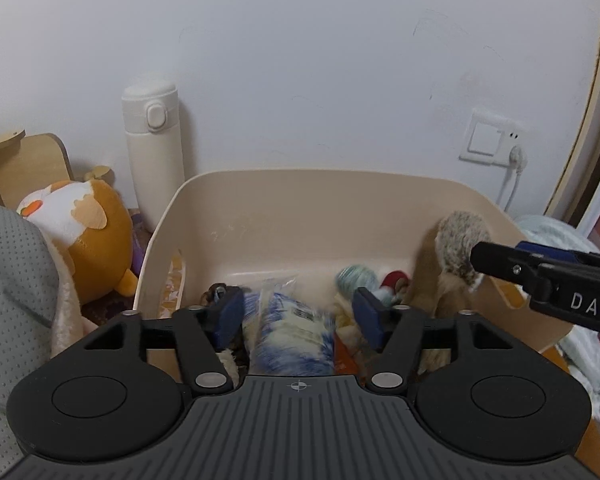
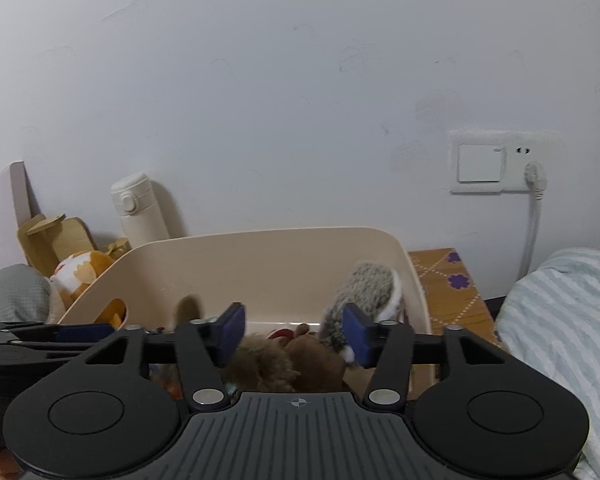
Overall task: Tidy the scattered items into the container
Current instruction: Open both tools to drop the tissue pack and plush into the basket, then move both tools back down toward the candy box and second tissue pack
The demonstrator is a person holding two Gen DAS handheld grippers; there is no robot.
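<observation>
A beige plastic bin (image 1: pixel 284 216) holds several soft items: a blue-and-white fluffy toy in plastic wrap (image 1: pixel 296 328), a green yarn ball (image 1: pixel 356 276) and a brown plush with a grey furry tail (image 1: pixel 456 240). My left gripper (image 1: pixel 298 316) is open above the blue-and-white toy at the bin's near edge. My right gripper (image 2: pixel 296 334) is open over the brown plush (image 2: pixel 292 360), with the grey tail (image 2: pixel 372 284) by its right finger. The right gripper's fingers also show in the left wrist view (image 1: pixel 540 276), and the bin in the right wrist view (image 2: pixel 268 264).
An orange-and-white plush (image 1: pixel 84 232) lies left of the bin, beside a white flask (image 1: pixel 152 144) against the wall and a wooden stand (image 1: pixel 28 164). Grey fabric (image 1: pixel 12 280) is at the left. A striped blanket (image 2: pixel 560 320) and patterned table (image 2: pixel 452 284) lie right. A wall socket with cable (image 2: pixel 534 176).
</observation>
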